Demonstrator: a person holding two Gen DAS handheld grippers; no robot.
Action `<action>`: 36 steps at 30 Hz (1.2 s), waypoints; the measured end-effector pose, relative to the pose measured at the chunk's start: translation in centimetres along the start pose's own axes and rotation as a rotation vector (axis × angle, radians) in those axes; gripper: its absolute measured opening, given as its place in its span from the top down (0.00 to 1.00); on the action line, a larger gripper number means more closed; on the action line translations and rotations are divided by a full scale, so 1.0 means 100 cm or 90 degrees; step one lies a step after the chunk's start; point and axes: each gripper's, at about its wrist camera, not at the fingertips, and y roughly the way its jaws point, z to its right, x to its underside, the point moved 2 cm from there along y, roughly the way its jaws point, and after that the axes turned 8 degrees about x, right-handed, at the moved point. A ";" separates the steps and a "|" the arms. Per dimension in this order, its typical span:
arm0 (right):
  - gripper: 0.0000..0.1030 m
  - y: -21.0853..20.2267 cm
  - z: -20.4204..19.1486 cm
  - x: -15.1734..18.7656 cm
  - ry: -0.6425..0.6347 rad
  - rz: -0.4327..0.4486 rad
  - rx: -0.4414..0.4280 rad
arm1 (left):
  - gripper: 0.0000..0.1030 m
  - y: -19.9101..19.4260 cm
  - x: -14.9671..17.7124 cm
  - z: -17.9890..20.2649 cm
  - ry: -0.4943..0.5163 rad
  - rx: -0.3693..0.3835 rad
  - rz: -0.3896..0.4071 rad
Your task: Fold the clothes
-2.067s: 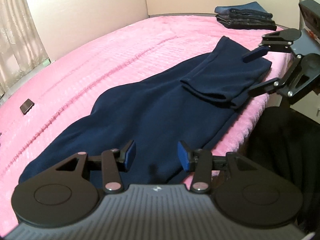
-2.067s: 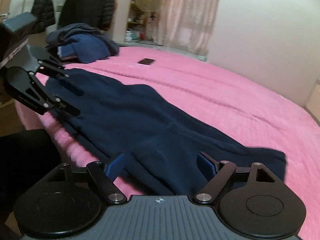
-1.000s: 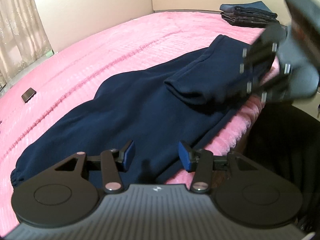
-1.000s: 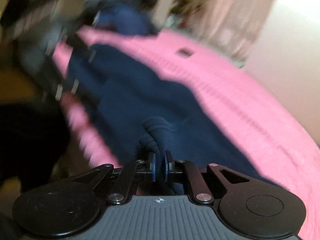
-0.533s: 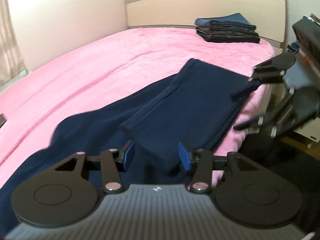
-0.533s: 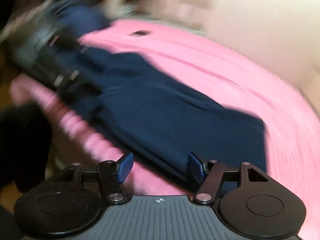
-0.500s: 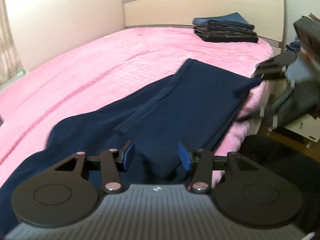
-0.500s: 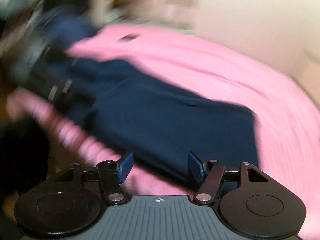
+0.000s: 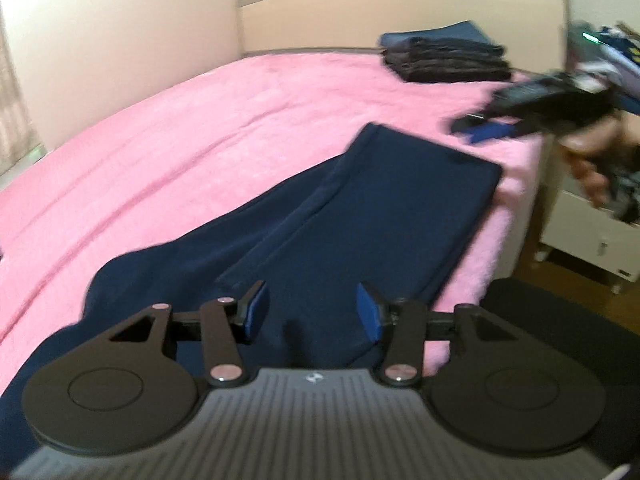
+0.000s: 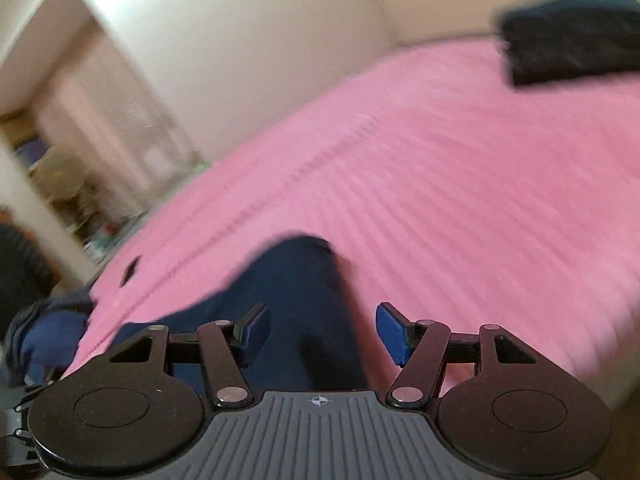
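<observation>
Trousers (image 9: 360,216): dark navy, spread along the near edge of the bed, one end folded back over the rest so I see a doubled flat panel toward the bed's corner.
Left tongs (image 9: 310,312): I have them hanging just above the trousers, jaws partly apart, nothing between the blue pads (image 9: 256,312).
Right tongs (image 10: 322,334): jaws spread wider, empty; only navy cloth and blanket lie beneath them in their own camera.
Right tongs from my left camera (image 9: 486,130): smeared by motion, up over the far corner of the trousers, a hand (image 9: 592,160) behind them.
Blanket (image 9: 200,128): pink, ribbed, covering the whole bed.
Stack (image 9: 444,56): folded dark clothes near the headboard (image 9: 400,8).
Small dark thing (image 10: 130,268): on the blanket, possibly a phone; too blurred to say.
</observation>
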 end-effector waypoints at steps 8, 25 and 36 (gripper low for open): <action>0.55 0.093 -0.021 -0.021 -0.084 -0.150 -0.020 | 0.53 0.038 0.015 0.017 0.026 0.045 -0.076; 0.55 0.015 0.006 0.030 -0.024 -0.088 -0.001 | 0.53 0.029 0.015 0.006 -0.009 0.035 -0.068; 0.26 0.002 0.042 0.039 0.174 -0.054 0.014 | 0.53 -0.020 0.036 -0.010 -0.046 -0.019 -0.053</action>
